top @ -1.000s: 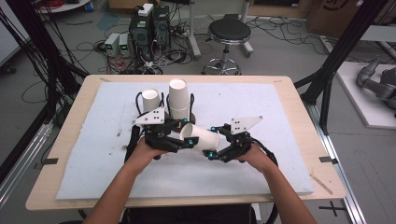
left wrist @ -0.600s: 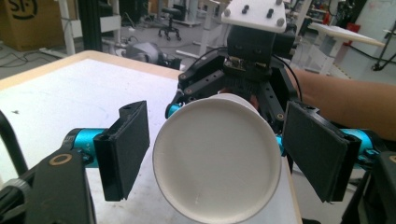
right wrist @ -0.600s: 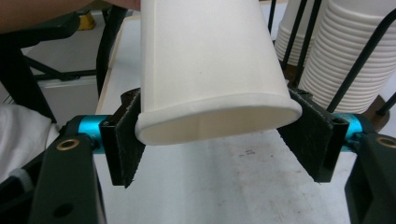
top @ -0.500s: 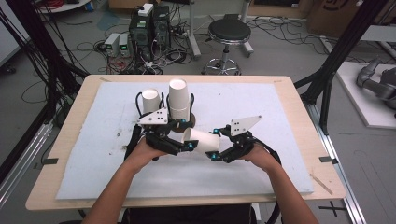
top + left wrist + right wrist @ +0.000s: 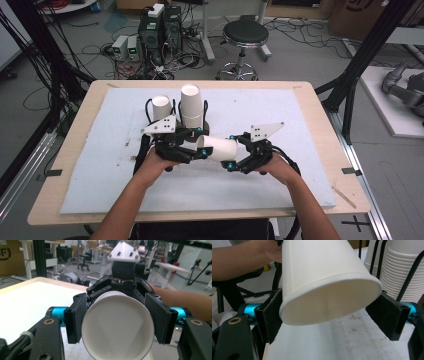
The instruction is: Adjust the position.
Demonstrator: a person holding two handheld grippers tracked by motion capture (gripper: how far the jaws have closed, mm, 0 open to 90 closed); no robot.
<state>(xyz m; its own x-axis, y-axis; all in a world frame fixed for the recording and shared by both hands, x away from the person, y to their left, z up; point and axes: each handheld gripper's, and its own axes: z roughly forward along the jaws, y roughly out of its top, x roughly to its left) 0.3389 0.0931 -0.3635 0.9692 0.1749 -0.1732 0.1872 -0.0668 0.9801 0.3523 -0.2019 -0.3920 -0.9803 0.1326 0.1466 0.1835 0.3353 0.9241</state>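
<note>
Your paper cup (image 5: 217, 148): smooth white cone, rolled rim, lying sideways above foam-like white mat (image 5: 300, 115), bridged between both grippers. Your left gripper (image 5: 201, 152) just closing, flat black pads clenched on cup. Your right gripper (image 5: 234, 155) just widening; left pad touches the cup's rim, right pad clear. Ribbed cup stack (image 5: 191, 107) upright behind. Since half second ago, cup sits unmoved.

This is a robotics lab. The wooden surface (image 5: 320, 125) under its white foam sheet (image 5: 280, 165) stands inside a black metal frame (image 5: 372, 47). On the grey floor behind it sit computer towers (image 5: 160, 25) amid tangled cables (image 5: 100, 50) and a round black stool (image 5: 245, 35). A grey robot arm (image 5: 402, 87) lies on a side bench, and more white workbenches (image 5: 172, 267) fill the room beyond.
</note>
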